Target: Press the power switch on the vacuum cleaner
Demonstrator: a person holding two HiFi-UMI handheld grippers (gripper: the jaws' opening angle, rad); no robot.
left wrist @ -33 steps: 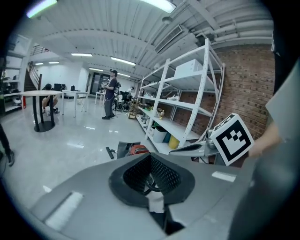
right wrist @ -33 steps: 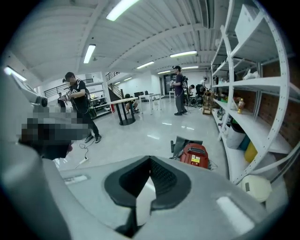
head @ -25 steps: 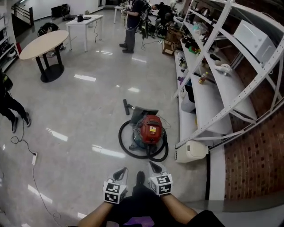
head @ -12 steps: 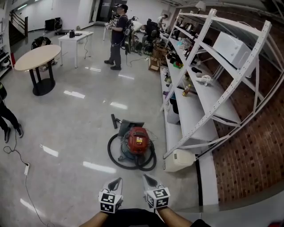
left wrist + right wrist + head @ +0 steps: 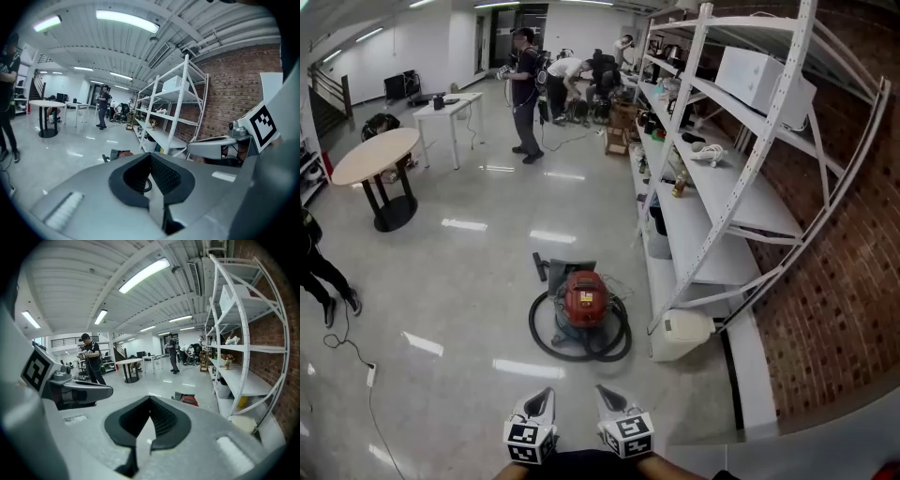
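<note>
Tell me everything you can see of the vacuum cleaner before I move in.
The vacuum cleaner is a canister: red, plastic-looking top with a pale label, on a grey base. It stands upright on the glossy floor beside the white shelf rack. Its black hose loops round the body on the floor; a dark nozzle lies behind it. No switch can be made out.

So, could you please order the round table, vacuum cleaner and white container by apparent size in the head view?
1. Vacuum cleaner (with hose) and round table: too alike to rank; the table is farther.
2. White container, smallest.
</note>
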